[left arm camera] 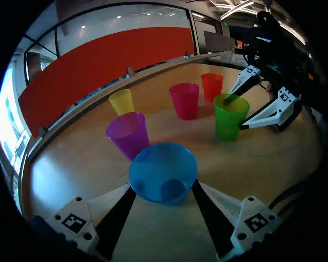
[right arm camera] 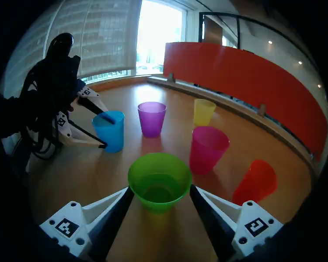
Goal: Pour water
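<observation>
Although they differed in colour, the six cups were alike: thin, see-through plastic, smooth-walled, round and tapering towards the base. The blue cup (left arm camera: 163, 168) sat nearest in the left gripper view, with the purple cup (left arm camera: 129, 133) just behind it, the yellow cup (left arm camera: 121, 101) farther back, and the pink cup (left arm camera: 185, 100) and orange cup (left arm camera: 211, 86) towards the far edge. The green cup (right arm camera: 159, 179) was closest in the right gripper view; whether it held water could not be told.

All stood on a pale wooden table (left arm camera: 260, 153) with a smooth, slightly glossy top. A raised wooden ledge (left arm camera: 98, 96) ran along its far edge. Beyond it was a long red panel (left arm camera: 98, 65), and the right gripper view showed a bright window (right arm camera: 157, 35) beside drawn blinds (right arm camera: 98, 39).

The left claw (left arm camera: 163, 185) was narrowed around the blue cup, one dark finger pressing on each side of its lower wall. The right claw (right arm camera: 160, 188) gripped the green cup the same way, a finger against each flank. From across the table, each claw could be seen straddling its cup, the far finger showing dimly through the plastic.
</observation>
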